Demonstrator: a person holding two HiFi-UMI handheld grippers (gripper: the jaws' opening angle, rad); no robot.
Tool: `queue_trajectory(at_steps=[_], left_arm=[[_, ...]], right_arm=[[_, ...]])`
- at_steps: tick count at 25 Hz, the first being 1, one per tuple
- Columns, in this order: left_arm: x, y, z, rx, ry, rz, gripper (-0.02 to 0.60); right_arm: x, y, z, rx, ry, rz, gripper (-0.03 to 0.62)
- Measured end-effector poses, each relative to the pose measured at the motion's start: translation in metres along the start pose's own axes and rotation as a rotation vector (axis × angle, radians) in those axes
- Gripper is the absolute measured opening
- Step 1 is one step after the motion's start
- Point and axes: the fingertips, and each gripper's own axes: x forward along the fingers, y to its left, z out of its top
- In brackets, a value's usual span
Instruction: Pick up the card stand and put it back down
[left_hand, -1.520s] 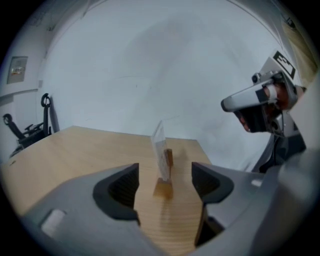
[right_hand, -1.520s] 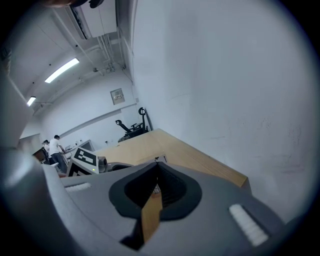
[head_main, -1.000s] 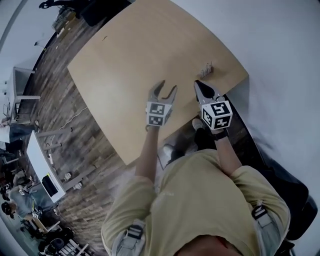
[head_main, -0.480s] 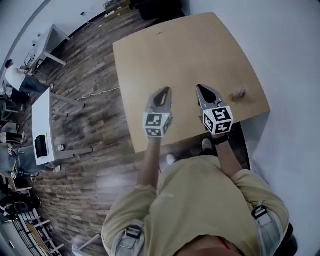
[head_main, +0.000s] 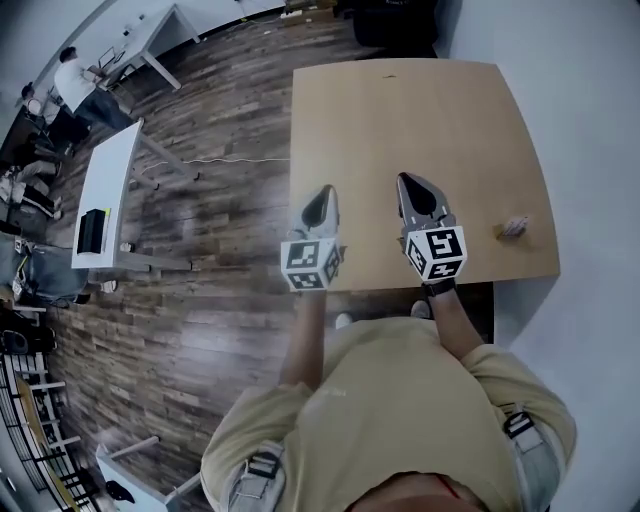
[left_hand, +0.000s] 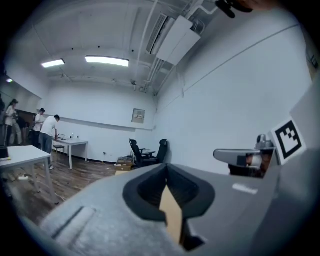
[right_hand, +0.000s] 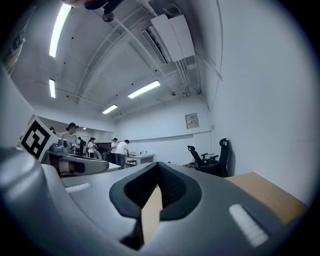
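The left tool (head_main: 322, 195) is held over the near edge of the worktop (head_main: 400, 110). Its jaws have just been closing and are now seen together, with nothing between them. The right tool (head_main: 410, 183) is held beside it, over the worktop. Its jaws are likewise seen closed on nothing. The card stand (head_main: 514, 227) is found on the worktop, close to the right-hand edge and near the front corner. It is well apart from the right tool and touched by neither tool.
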Motion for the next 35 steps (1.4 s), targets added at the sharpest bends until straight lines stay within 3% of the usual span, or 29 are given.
queue_trajectory(at_steps=[12, 35], left_arm=[[-0.024, 0.047, -0.001, 0.004, -0.054, 0.086, 0.003], [0.004, 0.041, -0.005, -0.006, -0.041, 0.054, 0.003]], right_arm=[[0.043, 0.044, 0.007, -0.052, -0.006, 0.101, 0.005], [0.051, 0.017, 0.000, -0.075, 0.033, 0.083, 0.005]])
